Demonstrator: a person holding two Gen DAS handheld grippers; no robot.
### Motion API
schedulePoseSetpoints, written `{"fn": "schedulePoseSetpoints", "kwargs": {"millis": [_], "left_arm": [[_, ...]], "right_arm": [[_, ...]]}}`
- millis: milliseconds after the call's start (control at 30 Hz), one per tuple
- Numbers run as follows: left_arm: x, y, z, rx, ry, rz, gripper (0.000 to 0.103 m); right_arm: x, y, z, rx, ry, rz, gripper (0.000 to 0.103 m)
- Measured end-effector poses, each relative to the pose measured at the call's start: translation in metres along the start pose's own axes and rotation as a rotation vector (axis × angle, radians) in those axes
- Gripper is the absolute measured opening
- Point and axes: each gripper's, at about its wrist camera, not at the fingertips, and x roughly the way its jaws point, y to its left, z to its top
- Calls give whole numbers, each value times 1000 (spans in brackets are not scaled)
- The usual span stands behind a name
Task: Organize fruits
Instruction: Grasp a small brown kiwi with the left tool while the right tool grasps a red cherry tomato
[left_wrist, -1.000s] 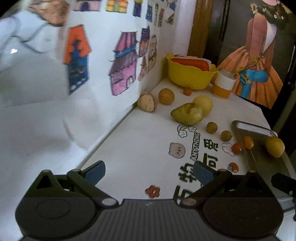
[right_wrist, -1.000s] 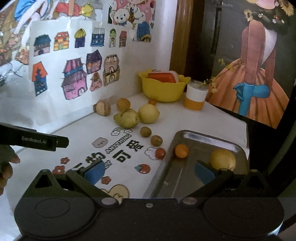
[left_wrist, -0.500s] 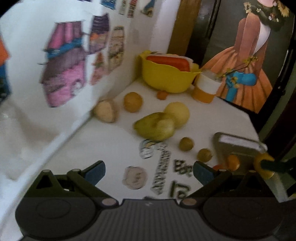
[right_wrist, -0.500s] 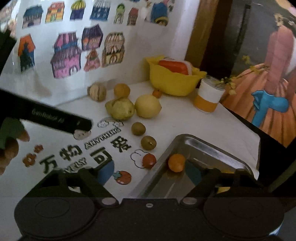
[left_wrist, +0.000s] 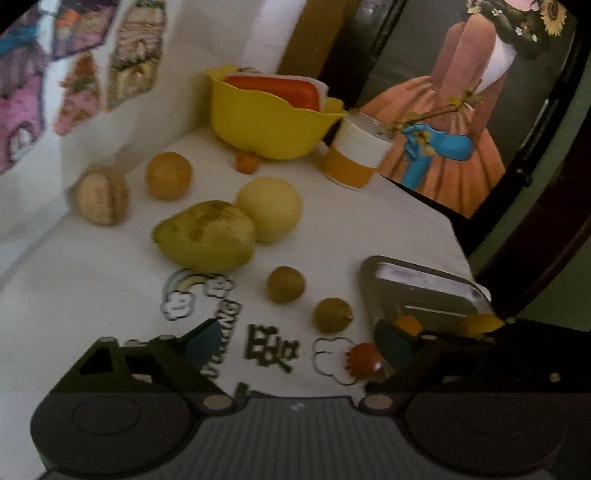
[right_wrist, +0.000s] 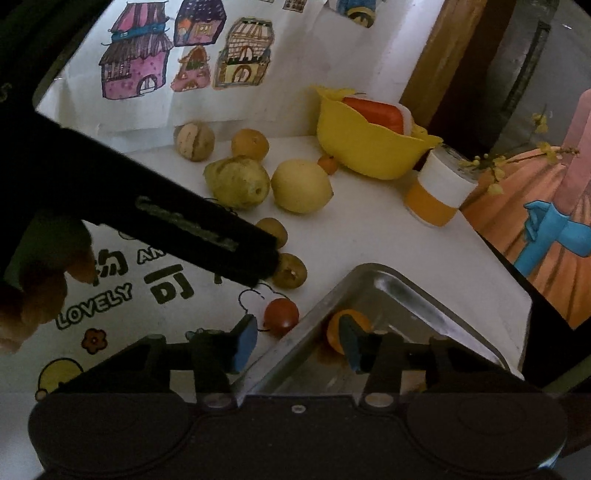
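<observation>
Both grippers moved in toward the fruit, jaws wide, empty. Left gripper (left_wrist: 291, 341) hovers over small brown fruit (left_wrist: 285, 284). Tray (right_wrist: 436, 295) holds orange fruit (right_wrist: 341, 328), perhaps another; most remain on table (right_wrist: 369, 236).

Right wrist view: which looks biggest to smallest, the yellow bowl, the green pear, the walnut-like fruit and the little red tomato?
1. yellow bowl
2. green pear
3. walnut-like fruit
4. red tomato

The last two look close; the tomato sits nearer the camera, so it is probably truly smaller.
</observation>
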Motion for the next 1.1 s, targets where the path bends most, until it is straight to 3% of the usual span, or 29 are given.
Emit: {"fn": "schedulePoseSetpoints", "kwargs": {"millis": [333, 533, 700, 933, 1100], "left_arm": [[18, -9, 2, 4, 17, -59, 59], [25, -15, 2, 24, 27, -38, 47], [30, -16, 5, 11, 43, -34, 30], [29, -15, 6, -5, 40, -22, 29], [23, -7, 6, -29, 38, -3, 29]], "right_arm": [[8, 8, 2, -69, -5, 8, 39], [12, 9, 2, -78, -4, 14, 36], [13, 10, 3, -96, -12, 1, 32], [14, 15, 3, -137, -16, -10, 30], [13, 18, 5, -142, -16, -13, 23]]}}
